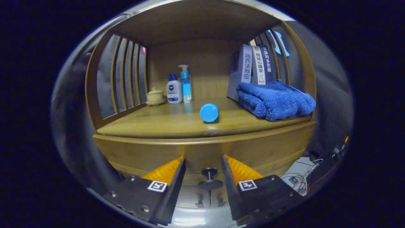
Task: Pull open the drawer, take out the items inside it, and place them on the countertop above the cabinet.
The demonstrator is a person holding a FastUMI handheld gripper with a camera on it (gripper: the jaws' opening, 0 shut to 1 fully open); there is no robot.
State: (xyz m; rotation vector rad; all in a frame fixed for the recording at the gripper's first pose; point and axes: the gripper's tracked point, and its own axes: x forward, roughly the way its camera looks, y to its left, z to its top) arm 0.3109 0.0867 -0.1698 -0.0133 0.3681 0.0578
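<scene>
Held low before the cabinet, the claw (203, 164) has its two fingers (164, 172) apart, and nothing is pressed between them. In the gap between the fingers stands the dark round knob (209, 172) of the drawer (202, 155). The knob is not touched by either finger; there is free room on both sides of it. The drawer front looks closed, flush with the curved wooden front of the cabinet, so the items inside cannot be seen.

Above the drawer, beyond the fingers, is the tabletop (152, 122) of the cabinet, with a rounded front edge. A blue round object (209, 112), maybe a lid or a bottle seen from its end, lies near this front edge, about in the middle. To its left and in front of it the wood is bare and gives open room. On the right side a folded blue towel (274, 99) lies close to the front edge and against the right side frame. Behind the towel several books (253, 68) stand upright. At the back left stand a white bottle with a blue cap (174, 89) and a taller blue pump bottle (186, 84), just beside each other. Left of them a small lidded cup on a saucer (155, 96) is placed near the wooden bars (125, 76) of the left side.

Below on the right, on the floor, some thin cables (300, 180) lie.
</scene>
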